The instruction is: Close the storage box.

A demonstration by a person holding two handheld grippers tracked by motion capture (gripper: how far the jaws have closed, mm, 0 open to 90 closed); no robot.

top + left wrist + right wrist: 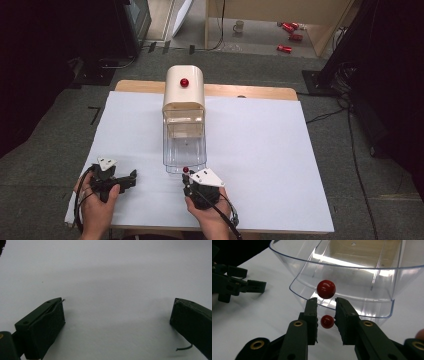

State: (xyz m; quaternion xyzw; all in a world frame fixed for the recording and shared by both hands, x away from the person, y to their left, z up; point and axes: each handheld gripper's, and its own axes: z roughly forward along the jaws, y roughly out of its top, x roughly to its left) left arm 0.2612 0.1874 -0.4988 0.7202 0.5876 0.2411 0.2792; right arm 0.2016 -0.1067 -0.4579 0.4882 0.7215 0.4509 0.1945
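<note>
A cream machine (184,90) with a red button (184,82) on top stands at the back of the table. Its clear plastic drawer (185,147) is pulled out toward me. A red ball knob (326,289) sits on the drawer's front wall (362,297). My right gripper (326,301) is just below and in front of that knob, jaws narrowly apart and not closed on it. A smaller red ball shape (327,321) shows in the gap between the jaws, perhaps a reflection. My left gripper (117,312) rests wide open over bare white paper, at the front left (131,179).
White paper (260,150) covers the wooden table. Beyond the table's far edge is grey floor with a mug (239,26) and red cans (290,30). Cables (330,115) run along the floor at the right.
</note>
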